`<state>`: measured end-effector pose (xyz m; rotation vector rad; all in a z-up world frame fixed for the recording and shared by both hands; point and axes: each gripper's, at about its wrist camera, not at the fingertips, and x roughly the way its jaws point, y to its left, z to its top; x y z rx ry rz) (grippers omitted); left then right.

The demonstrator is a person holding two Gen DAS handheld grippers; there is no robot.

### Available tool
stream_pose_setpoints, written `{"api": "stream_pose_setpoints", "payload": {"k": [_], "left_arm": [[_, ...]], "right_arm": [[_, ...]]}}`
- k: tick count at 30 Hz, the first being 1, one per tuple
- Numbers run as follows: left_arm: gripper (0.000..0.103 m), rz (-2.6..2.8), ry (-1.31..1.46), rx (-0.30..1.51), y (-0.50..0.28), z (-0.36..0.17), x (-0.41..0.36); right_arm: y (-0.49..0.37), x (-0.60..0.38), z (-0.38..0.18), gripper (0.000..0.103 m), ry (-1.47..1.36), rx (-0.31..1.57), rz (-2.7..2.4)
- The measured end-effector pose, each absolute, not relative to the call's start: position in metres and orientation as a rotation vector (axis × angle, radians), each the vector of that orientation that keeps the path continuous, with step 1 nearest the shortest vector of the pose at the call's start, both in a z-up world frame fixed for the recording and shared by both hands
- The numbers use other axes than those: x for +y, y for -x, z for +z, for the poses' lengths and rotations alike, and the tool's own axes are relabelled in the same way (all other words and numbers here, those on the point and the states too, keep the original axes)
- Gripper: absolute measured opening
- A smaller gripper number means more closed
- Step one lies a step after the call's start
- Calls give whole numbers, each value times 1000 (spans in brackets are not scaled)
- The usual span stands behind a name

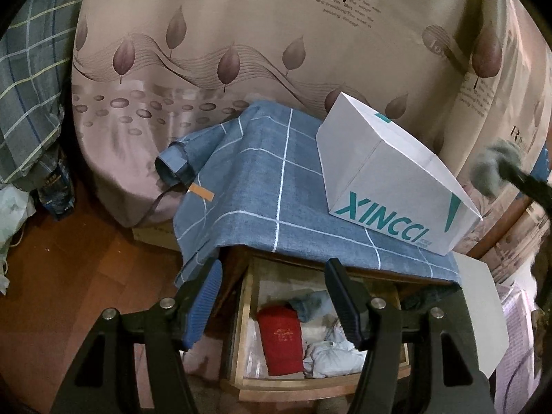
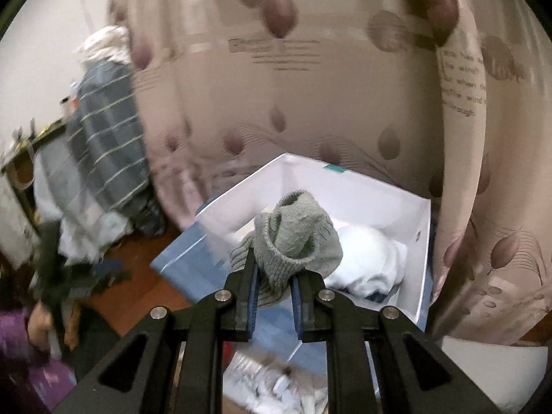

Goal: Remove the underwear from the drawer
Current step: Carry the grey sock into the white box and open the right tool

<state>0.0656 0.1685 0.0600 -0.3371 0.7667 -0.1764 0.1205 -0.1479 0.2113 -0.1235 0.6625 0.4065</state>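
Now the right tool (image 2: 274, 288) is clamped on a grey knitted garment (image 2: 296, 238), held above the open white box (image 2: 419, 238) on the nightstand's blue checked cloth (image 1: 262, 193). The left tool (image 1: 272, 296) hangs released over the open drawer (image 1: 246, 314), gripping nothing.

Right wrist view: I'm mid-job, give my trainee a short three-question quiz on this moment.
1. True or false: the right claw is shut on a grey knitted garment.
2. What lies directly beyond that garment? A) white XINCCI box B) red packet C) plaid pillow
3. In the left wrist view, is the wooden drawer open or closed?

Key: 1 true. 2 A; the box is open-topped and already holds a white cloth. 3 open; the left claw hovers over it, empty.
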Motion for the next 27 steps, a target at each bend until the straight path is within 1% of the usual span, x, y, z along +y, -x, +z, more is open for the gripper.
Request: {"api": "stream_pose_setpoints", "payload": {"k": [6, 12, 20, 27], "left_arm": [[64, -177, 293, 758, -63, 62, 164], [64, -184, 278, 758, -63, 62, 163], [64, -193, 294, 774, -67, 61, 164], [64, -192, 267, 773, -69, 59, 160]], "right_arm": [[-209, -133, 183, 15, 109, 804, 343], [-264, -114, 157, 15, 118, 907, 304], [-307, -99, 144, 16, 113, 981, 280], [-324, -86, 129, 18, 123, 1009, 272]]}}
